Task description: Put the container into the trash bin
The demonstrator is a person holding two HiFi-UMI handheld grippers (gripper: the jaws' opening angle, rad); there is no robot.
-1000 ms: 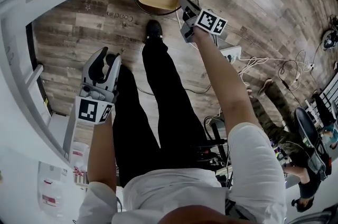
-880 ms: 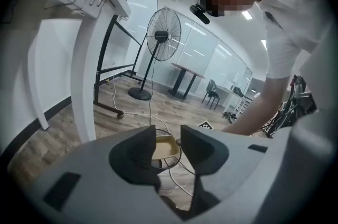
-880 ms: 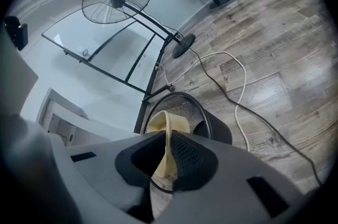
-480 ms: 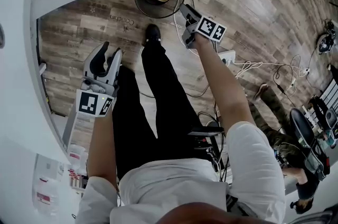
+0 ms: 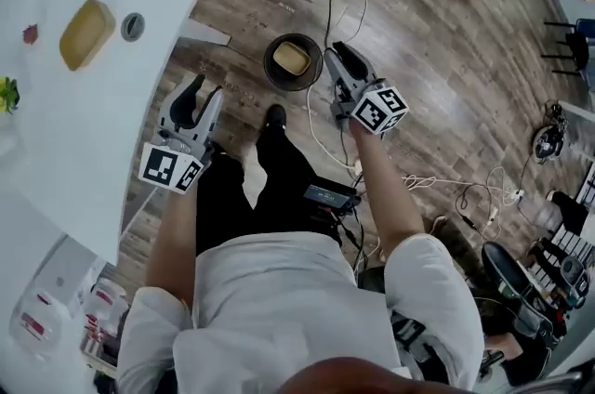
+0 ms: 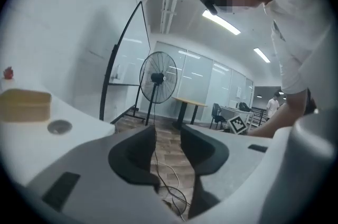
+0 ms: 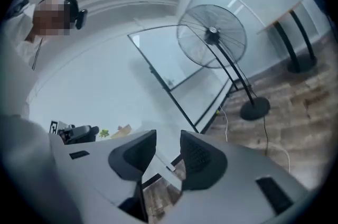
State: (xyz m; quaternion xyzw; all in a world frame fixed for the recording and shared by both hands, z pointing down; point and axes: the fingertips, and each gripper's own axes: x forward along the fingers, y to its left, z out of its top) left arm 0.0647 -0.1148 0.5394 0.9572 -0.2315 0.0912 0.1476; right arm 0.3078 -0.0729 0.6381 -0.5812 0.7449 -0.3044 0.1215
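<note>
Container: the container (image 5: 291, 58) lies inside the bin (image 5: 271, 72), touching neither claw.
Bin: it stands on the wood floor just ahead of the person's shoe, near the desk (image 5: 84, 132) corner.
Right claw: the right claw (image 5: 335, 55) has its jaws apart with nothing between them. In the head view it sits just right of the bin and clear of it.
Left claw: the left claw (image 5: 198, 92) also has its jaws apart. Only floor and a cable show through the gap, and it is beside the desk edge.
Desk: a spare container (image 5: 86, 33) rests on top beside a small round disc (image 5: 133, 27), well apart from both claws.
Done: by the look of it the drop is made and the release is complete.
Left: probably nothing for this container. Whether the spare one is also meant for the bin, the task does not say.
</note>
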